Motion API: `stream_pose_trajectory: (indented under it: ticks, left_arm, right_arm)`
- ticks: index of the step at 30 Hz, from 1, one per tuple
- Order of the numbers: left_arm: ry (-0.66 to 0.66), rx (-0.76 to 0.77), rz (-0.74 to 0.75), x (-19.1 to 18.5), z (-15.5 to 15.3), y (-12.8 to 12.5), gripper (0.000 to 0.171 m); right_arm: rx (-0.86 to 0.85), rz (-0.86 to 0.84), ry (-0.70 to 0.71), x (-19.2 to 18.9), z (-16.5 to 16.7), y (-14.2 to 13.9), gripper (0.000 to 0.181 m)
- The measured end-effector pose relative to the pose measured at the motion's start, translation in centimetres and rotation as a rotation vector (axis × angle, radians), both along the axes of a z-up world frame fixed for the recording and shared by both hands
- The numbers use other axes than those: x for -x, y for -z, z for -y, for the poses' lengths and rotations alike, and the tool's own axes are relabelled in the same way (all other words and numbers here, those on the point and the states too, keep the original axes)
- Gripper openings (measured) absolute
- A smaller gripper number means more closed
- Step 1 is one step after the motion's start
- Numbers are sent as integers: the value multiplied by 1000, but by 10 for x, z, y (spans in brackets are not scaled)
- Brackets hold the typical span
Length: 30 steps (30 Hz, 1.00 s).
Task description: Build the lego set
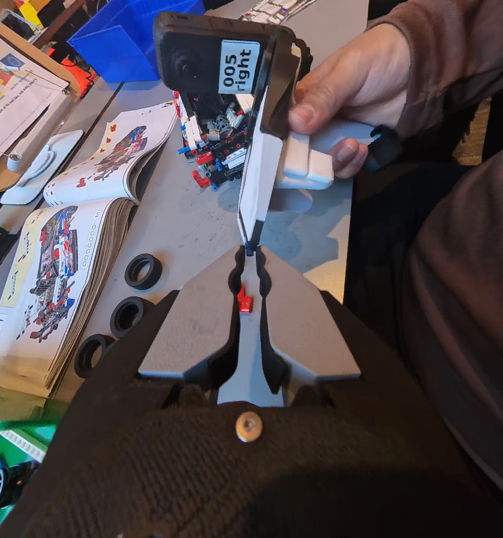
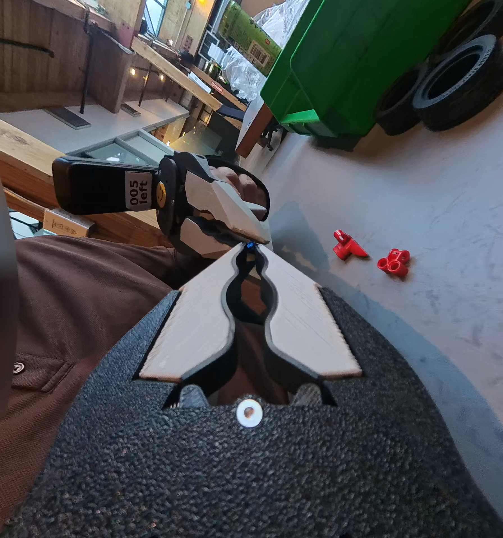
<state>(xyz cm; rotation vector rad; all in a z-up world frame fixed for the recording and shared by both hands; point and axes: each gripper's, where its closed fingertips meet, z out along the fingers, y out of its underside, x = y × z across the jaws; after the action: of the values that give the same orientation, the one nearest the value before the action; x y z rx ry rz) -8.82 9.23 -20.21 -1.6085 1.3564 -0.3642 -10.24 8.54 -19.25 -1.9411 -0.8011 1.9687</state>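
Left wrist view: left gripper point(image 1: 249, 249) and right gripper point(image 1: 249, 243) meet tip to tip above the grey table point(image 1: 186, 209), both pinching one small blue pin point(image 1: 249, 252). Pin mostly hidden by fingertips; can't tell which jaws bear it. Red piece point(image 1: 245, 300) below, partly occluded. Part-built model point(image 1: 215, 139) behind, half hidden.

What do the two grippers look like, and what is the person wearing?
Both grippers, left gripper and right gripper, have pale grey wedge-shaped fingers with wavy black inner pads, set in a textured black body with a silver screw. Each carries a black camera with a white label. The right has a white handle. The person wears a brown long-sleeved shirt.
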Motion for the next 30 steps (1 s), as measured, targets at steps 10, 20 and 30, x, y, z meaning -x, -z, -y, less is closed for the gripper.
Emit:
stream_pose_trajectory:
  ticks: [10, 20, 30]
  left_arm:
    - [5, 9, -169, 7, 1, 28, 2]
    - [30, 42, -238, 10, 4, 42, 1]
    - [60, 90, -282, 9, 11, 49, 1]
  right_arm:
    - [-628, 397, -25, -6, -1, 30, 2]
    - [-933, 497, -65, -10, -5, 38, 10]
    - [-1205, 579, -178, -3, 5, 50, 5]
